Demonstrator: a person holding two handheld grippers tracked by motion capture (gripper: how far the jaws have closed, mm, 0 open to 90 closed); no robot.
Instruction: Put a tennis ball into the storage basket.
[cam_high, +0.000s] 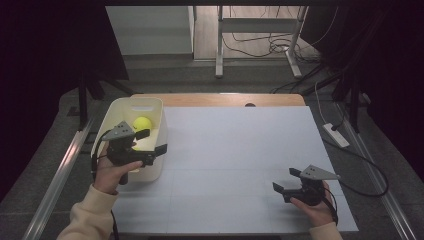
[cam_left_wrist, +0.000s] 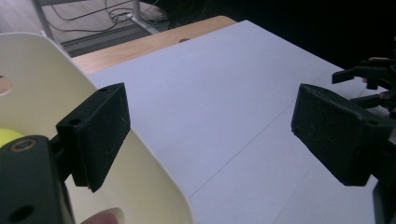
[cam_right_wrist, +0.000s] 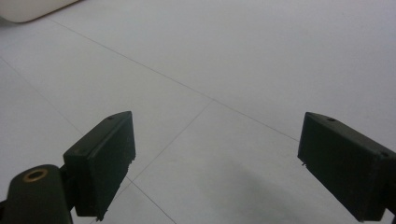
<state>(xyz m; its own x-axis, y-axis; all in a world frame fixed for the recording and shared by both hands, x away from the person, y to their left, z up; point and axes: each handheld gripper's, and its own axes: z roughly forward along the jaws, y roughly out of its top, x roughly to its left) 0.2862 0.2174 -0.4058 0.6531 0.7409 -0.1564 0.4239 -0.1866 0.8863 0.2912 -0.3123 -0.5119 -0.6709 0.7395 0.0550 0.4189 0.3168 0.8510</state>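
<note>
A yellow-green ball (cam_high: 141, 123) lies inside a white bin (cam_high: 131, 104) at the table's left. My left gripper (cam_high: 154, 141) hangs over the bin's right wall, open, with nothing between its pads. In the left gripper view the gripper (cam_left_wrist: 210, 116) straddles the bin wall (cam_left_wrist: 154, 186): one jaw is over the inside, the other over the white table. A sliver of the ball (cam_left_wrist: 7, 137) shows at the left edge. My right gripper (cam_high: 284, 179) rests low at the table's front right, open and holding nothing. In the right gripper view the gripper (cam_right_wrist: 215, 144) faces bare white surface.
A white sheet (cam_high: 235, 150) covers the table, with a wooden strip (cam_high: 225, 99) along its far edge. The bin's corner (cam_right_wrist: 28, 9) shows at the top left of the right gripper view. A power strip (cam_high: 336, 135) and cables lie on the floor to the right.
</note>
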